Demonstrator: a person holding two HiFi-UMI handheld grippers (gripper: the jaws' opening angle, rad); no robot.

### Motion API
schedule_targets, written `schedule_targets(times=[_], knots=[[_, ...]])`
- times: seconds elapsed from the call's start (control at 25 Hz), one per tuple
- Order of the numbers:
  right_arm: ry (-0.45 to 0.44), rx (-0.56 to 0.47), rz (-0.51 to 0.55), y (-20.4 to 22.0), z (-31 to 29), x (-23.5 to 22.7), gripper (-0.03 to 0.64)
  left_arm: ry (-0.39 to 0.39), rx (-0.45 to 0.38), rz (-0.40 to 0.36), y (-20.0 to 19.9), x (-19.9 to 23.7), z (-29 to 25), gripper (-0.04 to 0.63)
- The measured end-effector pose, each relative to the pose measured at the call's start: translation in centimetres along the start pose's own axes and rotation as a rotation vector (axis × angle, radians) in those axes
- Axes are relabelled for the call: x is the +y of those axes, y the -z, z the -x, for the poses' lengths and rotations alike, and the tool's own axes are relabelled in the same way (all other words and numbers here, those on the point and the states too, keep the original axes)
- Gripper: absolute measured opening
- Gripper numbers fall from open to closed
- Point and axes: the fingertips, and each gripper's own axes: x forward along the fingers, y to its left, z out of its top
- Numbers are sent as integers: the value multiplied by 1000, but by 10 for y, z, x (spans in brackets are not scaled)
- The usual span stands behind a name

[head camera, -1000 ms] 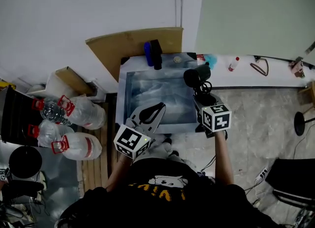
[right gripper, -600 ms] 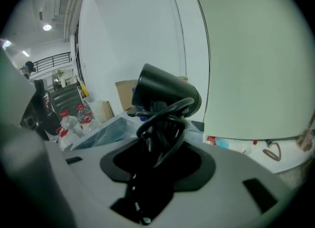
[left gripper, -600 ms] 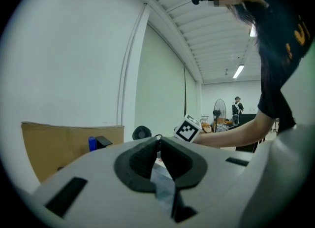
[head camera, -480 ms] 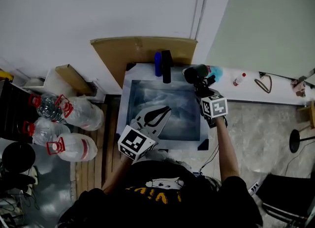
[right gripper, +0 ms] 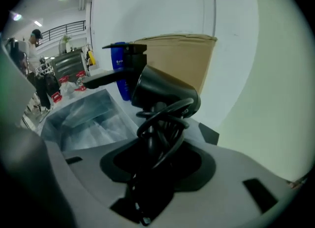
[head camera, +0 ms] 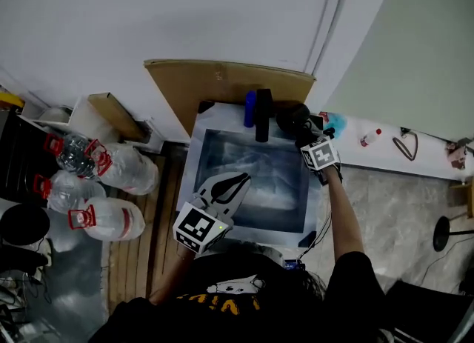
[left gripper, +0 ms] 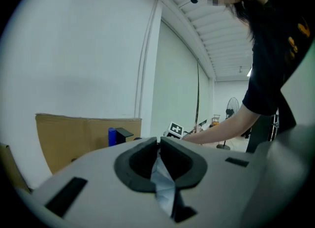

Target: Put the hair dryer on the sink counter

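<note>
The black hair dryer (head camera: pixel 294 119), its cord wound around the handle, hangs over the back right corner of the sink counter (head camera: pixel 317 208). My right gripper (head camera: pixel 306 138) is shut on its handle, with the barrel pointing away from me. In the right gripper view the hair dryer (right gripper: pixel 165 94) rises from between the jaws of the right gripper (right gripper: pixel 157 148), with the sink basin (right gripper: pixel 83 116) to its left. My left gripper (head camera: pixel 224 188) hovers over the front left of the basin. The left gripper view shows that gripper (left gripper: pixel 158 143) with its tips together and nothing between them.
A blue bottle (head camera: pixel 250 108) and a black faucet-like fixture (head camera: pixel 263 114) stand on the sink's back rim. Behind them a cardboard sheet (head camera: pixel 222 86) leans on the wall. Large water bottles (head camera: pixel 111 171) lie on the floor at left. A white ledge (head camera: pixel 385 152) with small items runs off to the right.
My right gripper has carried the hair dryer farther back, to the sink's rear right corner. The left gripper has stayed over the front of the basin. The head view has shifted.
</note>
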Motion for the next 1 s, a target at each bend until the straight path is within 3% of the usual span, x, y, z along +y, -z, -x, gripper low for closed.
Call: schedule_targets(times=[0.32, 0.44, 0.6, 1.0], knots=[[57, 104, 174, 12, -30, -18, 178, -63, 20, 25, 9, 22, 3, 26], [52, 89, 230, 10, -34, -23, 201, -76, 29, 30, 12, 26, 3, 26], [51, 57, 151, 7, -33, -26, 269, -76, 40, 34, 14, 25, 0, 26], [42, 10, 103, 5, -13, -20, 284, -58, 37, 23, 8, 16, -1, 26]])
